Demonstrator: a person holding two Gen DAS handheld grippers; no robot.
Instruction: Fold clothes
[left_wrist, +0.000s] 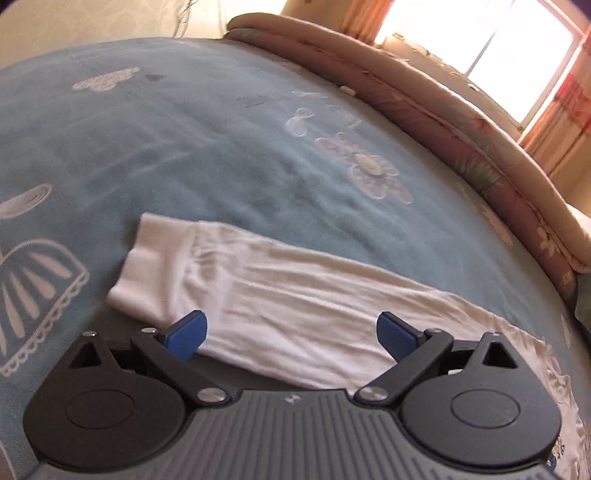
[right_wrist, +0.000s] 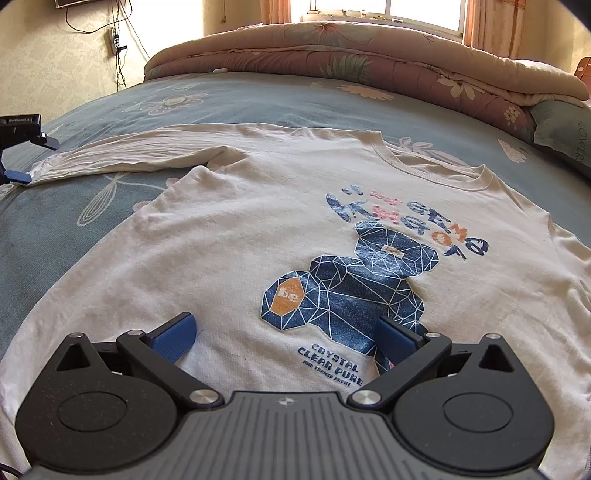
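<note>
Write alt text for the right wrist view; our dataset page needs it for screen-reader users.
A white long-sleeved shirt with a blue geometric bear print lies face up on a blue-grey bedspread. The open right gripper hovers over its lower front. A folded floral quilt lies below a sunlit window.

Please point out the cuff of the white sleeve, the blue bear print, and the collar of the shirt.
White long sleeve cuff (left_wrist: 147, 254), left wrist view, ribbed end.
Blue geometric bear print (right_wrist: 354, 288), right wrist view, bear's body.
Ribbed round shirt collar (right_wrist: 417, 168), right wrist view, front rim.
</note>
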